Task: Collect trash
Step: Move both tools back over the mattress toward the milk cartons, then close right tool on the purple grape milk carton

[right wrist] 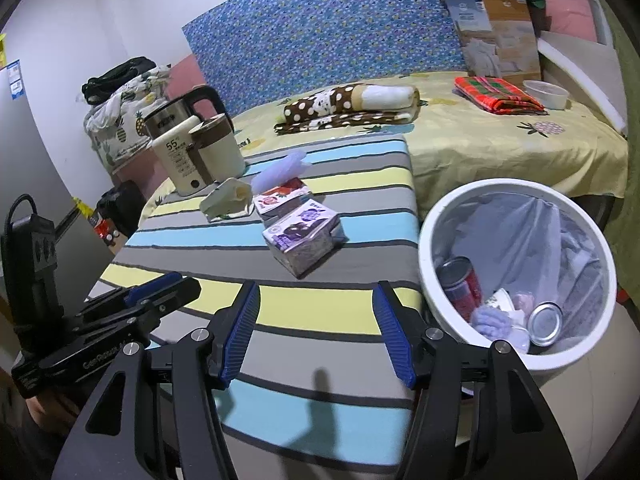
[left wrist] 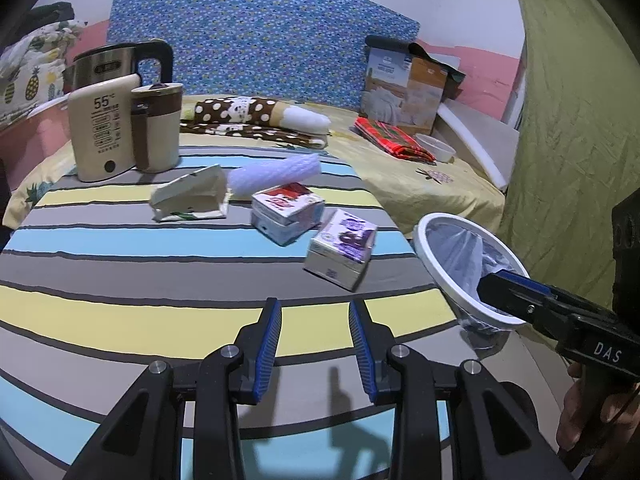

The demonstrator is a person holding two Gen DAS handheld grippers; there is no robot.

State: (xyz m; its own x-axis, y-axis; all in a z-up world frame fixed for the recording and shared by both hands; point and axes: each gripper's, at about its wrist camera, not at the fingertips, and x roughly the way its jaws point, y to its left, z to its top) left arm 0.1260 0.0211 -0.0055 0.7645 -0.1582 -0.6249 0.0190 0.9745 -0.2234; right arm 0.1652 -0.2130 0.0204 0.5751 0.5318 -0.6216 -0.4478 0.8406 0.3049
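We hold both the left gripper [left wrist: 315, 322] and right gripper [right wrist: 316, 306] wide open and empty; the purple-printed cardboard carton [right wrist: 303, 238] lies just beside the white round plastic-lined bin [right wrist: 430, 276].

Both grippers are black plastic, and the fingers [left wrist: 267, 354] carry ribbed blue pads on their inner faces. Round silver screws sit at the linkage joints behind them. The right gripper [left wrist: 506, 286] bears white "DAS" lettering; the left gripper [right wrist: 160, 294] shows white "GenRobot" print and a black cable.
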